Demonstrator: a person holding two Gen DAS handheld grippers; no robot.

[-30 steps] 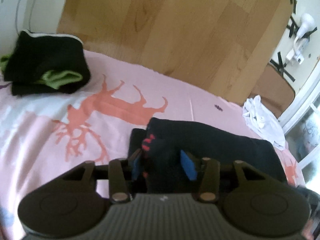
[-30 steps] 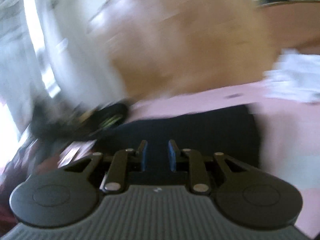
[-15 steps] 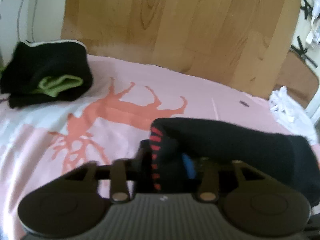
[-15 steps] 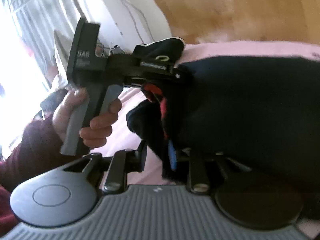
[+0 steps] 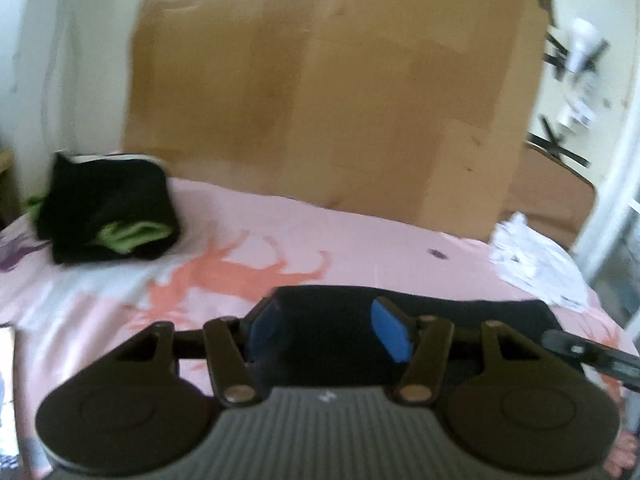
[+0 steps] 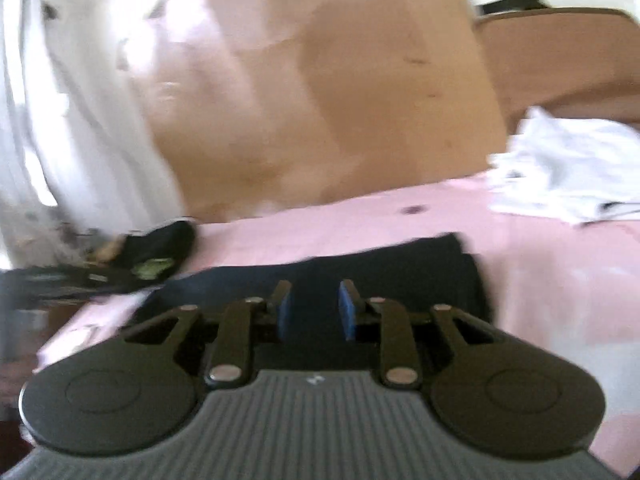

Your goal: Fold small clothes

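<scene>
Flat dark knit garment (image 5: 460, 312) on pink deer-print bed sheet (image 5: 360, 248), left gripper (image 5: 326, 330) and right gripper (image 6: 314, 312) jaws spread, just opening, nothing pinched, blurred black-and-green folded pile (image 5: 108, 216) upper left.

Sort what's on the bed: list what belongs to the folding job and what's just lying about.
Job in hand:
- dark garment, lying flat on the pink sheet
- left gripper, jaws just opened, clear of the cloth
- right gripper, jaws just opened
- folded black and green pile

Lying about:
- white crumpled cloth
- wooden headboard
</scene>
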